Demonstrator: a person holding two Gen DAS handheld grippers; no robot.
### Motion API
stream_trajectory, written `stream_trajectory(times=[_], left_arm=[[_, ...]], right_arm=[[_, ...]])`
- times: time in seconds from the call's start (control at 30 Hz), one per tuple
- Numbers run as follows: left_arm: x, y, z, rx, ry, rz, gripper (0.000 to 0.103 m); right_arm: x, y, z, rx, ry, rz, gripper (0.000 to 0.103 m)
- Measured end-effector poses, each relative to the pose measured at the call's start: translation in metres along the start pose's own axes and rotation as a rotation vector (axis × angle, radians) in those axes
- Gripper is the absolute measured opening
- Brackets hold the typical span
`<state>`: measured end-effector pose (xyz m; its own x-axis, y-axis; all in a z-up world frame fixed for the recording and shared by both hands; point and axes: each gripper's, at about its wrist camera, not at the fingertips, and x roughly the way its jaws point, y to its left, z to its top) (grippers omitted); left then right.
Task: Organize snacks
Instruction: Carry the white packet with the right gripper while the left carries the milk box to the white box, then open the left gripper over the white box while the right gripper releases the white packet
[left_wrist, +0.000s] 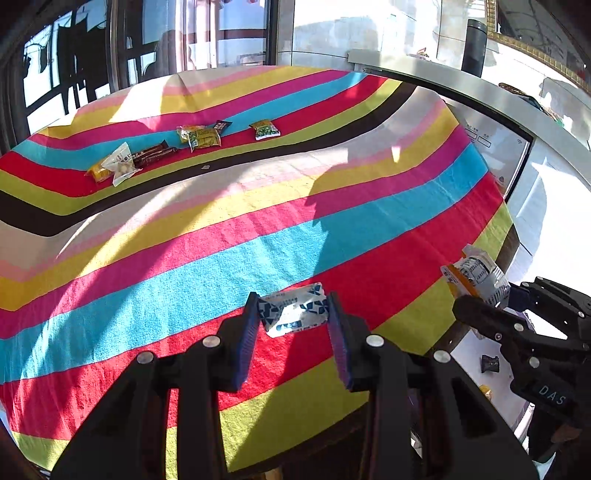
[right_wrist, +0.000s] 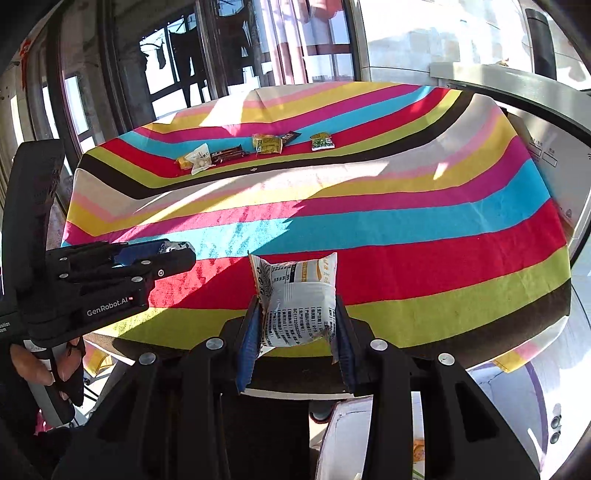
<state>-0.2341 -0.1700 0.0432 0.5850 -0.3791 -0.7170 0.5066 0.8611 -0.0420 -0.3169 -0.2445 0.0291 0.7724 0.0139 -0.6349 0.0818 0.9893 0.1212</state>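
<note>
Above the striped cloth (left_wrist: 332, 236), both tilted-down claws grip packets: left claw (left_wrist: 293, 325) blue-white packet (left_wrist: 293, 314), right claw (right_wrist: 295, 332) orange-white packet (right_wrist: 299, 295).

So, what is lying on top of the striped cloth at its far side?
On the striped cloth lie a row of snack packets: a yellow one partly under a white one, a brown bar, a yellow-green packet covering part of a dark one, and a green packet.

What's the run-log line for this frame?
left hand-held gripper: shut on blue-white packet | right hand-held gripper: shut on orange-white packet | snack row: far side of striped cloth
</note>
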Motion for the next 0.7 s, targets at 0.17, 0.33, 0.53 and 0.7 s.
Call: stream_trajectory(times=[0.17,0.33,0.53,0.7], left_arm=[[0.005,-0.052,-0.004,0.102,0.027,-0.094,0.036],[0.008,-0.104,-0.013,0.222,0.057,-0.179,0.036],[0.014,-0.156,-0.03,0.351,0.109,-0.264,0.036],[0.021,-0.19,-0.042,0.444,0.153,-0.329,0.036]], right_arm=[[-0.022,-0.03,-0.023,0.071,-0.004,-0.051,0.037],[-0.041,-0.059,-0.049,0.149,0.002,-0.1,0.037],[-0.053,-0.092,-0.08,0.235,0.024,-0.162,0.037],[-0.062,-0.119,-0.107,0.307,0.056,-0.25,0.037]])
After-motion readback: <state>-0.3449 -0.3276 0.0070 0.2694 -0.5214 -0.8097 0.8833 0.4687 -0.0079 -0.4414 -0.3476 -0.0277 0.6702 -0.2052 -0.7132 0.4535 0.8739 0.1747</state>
